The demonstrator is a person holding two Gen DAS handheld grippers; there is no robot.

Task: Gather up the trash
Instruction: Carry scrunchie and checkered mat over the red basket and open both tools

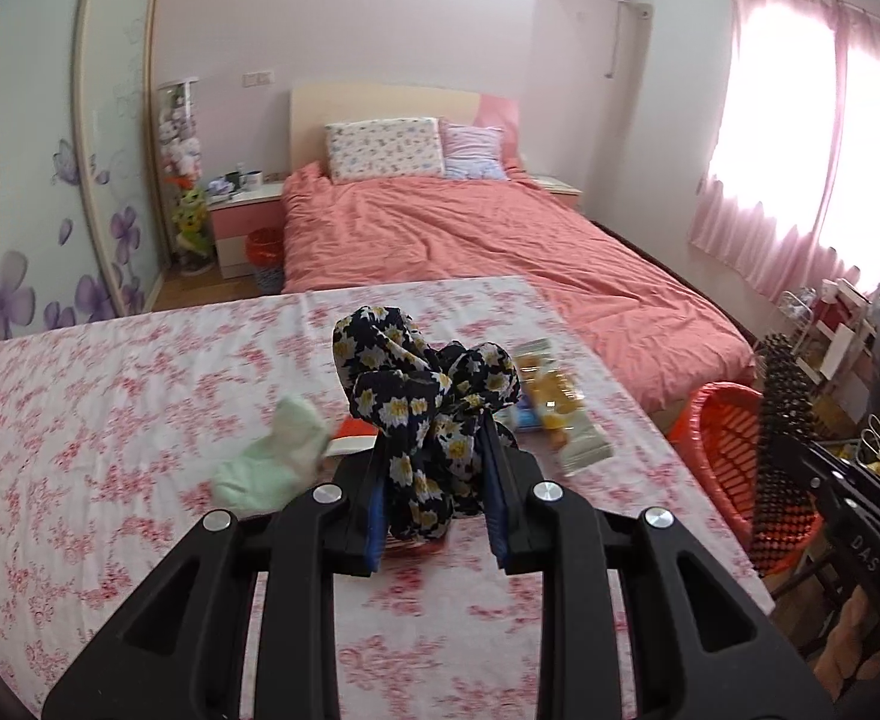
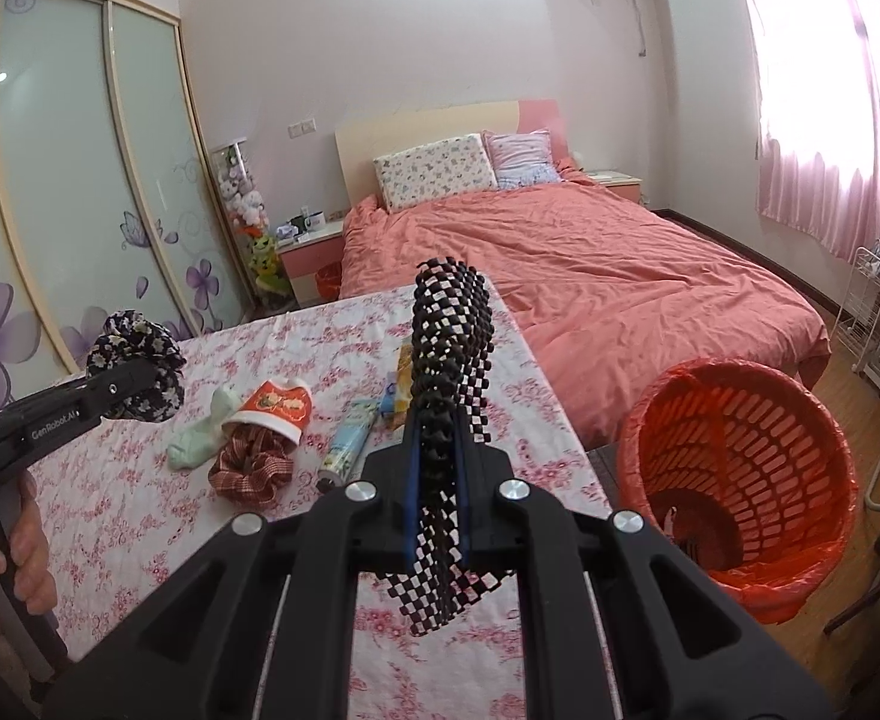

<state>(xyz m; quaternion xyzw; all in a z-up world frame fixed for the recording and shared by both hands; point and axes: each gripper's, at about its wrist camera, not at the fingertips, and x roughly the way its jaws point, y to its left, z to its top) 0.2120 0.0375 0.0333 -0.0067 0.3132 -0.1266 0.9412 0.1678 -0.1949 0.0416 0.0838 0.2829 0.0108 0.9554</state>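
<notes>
Mesh (image 2: pixel 448 360), black and checkered, sits pinched in the right claw (image 2: pixel 438 450) at frame centre; the bin (image 2: pixel 733 468), red, waits at lower right beside the tabletop (image 2: pixel 140 510). Best to swing right until the dangling tail clears the rim, then let go. The left claw (image 1: pixel 437 456) is clamped on a floral scrunchie (image 1: pixel 422 378), centre frame, above the tabletop.

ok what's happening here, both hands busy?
Yes. The left tool is shut on a dark floral scrunchie; the right tool is shut on a black-and-white checkered cloth. Both are held above the floral table. The orange basket stands beside it on the right. A sock, a cup and wrappers lie on the table.
</notes>
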